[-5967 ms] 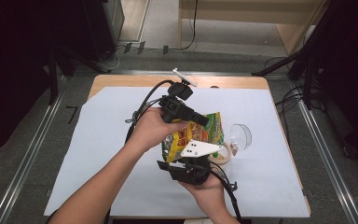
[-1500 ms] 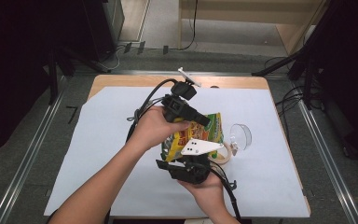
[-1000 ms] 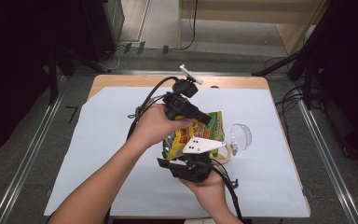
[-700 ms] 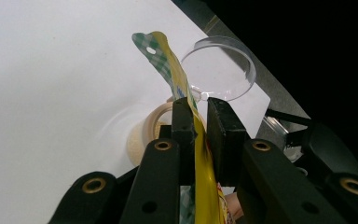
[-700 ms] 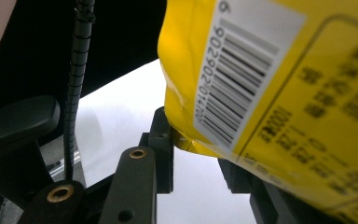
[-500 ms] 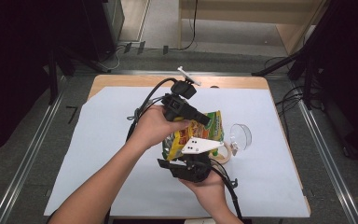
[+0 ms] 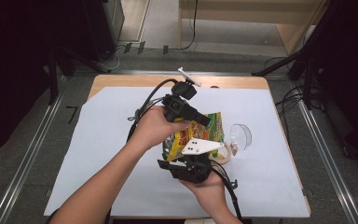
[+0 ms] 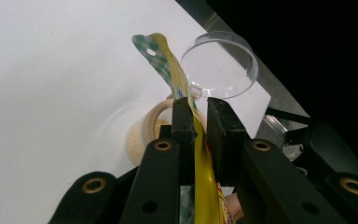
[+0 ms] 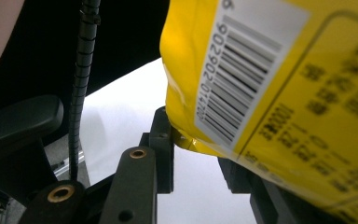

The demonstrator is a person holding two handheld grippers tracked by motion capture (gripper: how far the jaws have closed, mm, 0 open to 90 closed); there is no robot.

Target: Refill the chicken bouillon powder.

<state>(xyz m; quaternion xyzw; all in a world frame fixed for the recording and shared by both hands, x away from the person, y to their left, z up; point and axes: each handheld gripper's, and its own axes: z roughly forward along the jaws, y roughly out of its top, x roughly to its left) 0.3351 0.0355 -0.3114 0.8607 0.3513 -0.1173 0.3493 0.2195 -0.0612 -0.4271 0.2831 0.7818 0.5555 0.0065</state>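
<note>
The person is holding a yellow snack bag (image 7: 196, 136) above the middle of the white-covered desk (image 7: 98, 154) with both tools, and little is changing: compared with the earlier high views, the hands, the bag and the things under it are sitting in nearly the same places, with only a slight wobble of the grip. The left hand-held gripper (image 8: 196, 114), coming in from the far left, is pinching the bag's thin sealed edge, with the green-checked top corner poking out beyond its jaws. The right hand-held gripper (image 9: 196, 161), held from the near side, is clamping the bag's lower corner beside the barcode. Below and just to the right of the bag, a small round container of pale powder or crumbs (image 8: 154, 127) is standing on the desk, with a clear round lid (image 8: 220, 63) lying just beyond it to the right. Because the posture is holding steady, the work is probably pausing at the stage of steadying or starting to pull the bag open over the container; nothing is visibly pouring yet, and whether the seal is already torn cannot be told.
</note>
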